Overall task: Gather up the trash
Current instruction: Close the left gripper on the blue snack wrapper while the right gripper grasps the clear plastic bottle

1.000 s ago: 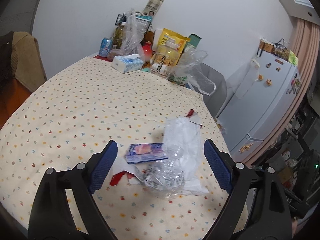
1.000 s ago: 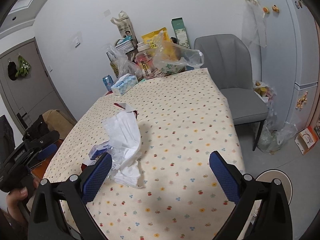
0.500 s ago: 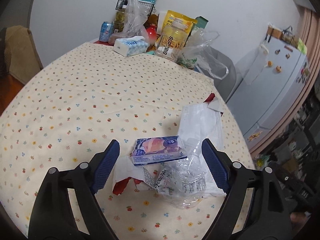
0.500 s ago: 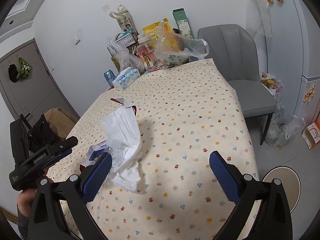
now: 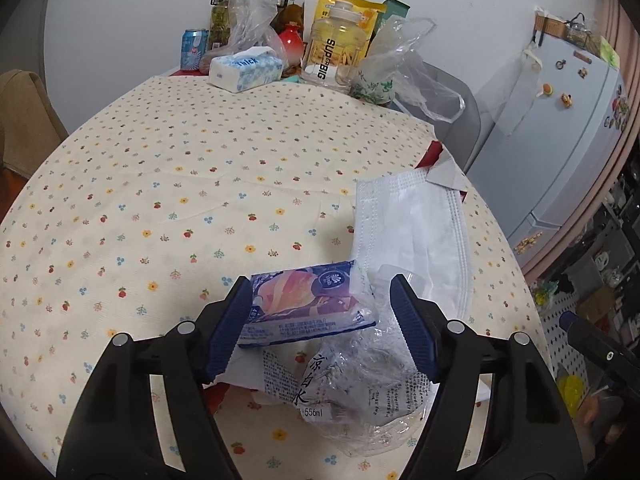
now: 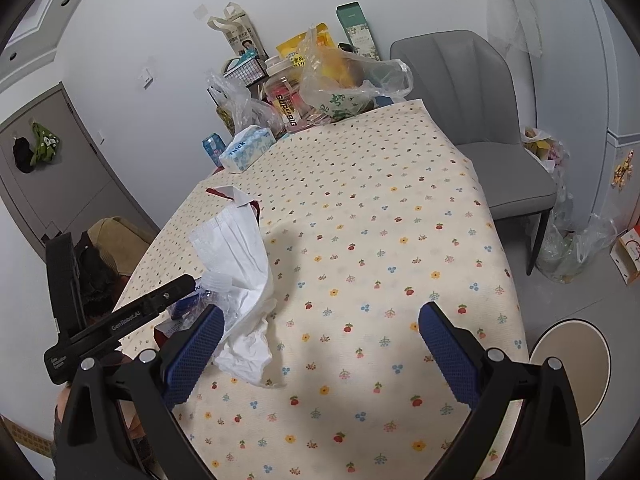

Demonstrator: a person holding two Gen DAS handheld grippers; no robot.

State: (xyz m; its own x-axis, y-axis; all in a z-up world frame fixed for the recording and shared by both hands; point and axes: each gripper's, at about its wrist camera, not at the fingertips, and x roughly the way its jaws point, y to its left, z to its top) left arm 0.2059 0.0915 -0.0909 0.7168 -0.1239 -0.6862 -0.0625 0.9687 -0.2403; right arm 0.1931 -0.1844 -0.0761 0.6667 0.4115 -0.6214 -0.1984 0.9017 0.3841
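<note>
A small heap of trash lies near the table's right edge. A blue printed packet rests on a crushed clear water bottle, with a white face mask and a red-and-white scrap behind them. My left gripper straddles the packet and the bottle's top, and its jaws are closing. The left pad reaches the packet's end and the right pad stands beside the clear plastic. My right gripper hangs open over the bare flowered tablecloth, just right of the mask and a crumpled white tissue.
At the table's far end stand a tissue box, a large clear jar, a drink can and plastic bags. A grey chair sits beside the table, a fridge beyond it, and a round lid lies on the floor.
My left gripper has come forward and down over the heap, and its jaws have narrowed around the packet and bottle. The right gripper has sunk a little and stays open.
</note>
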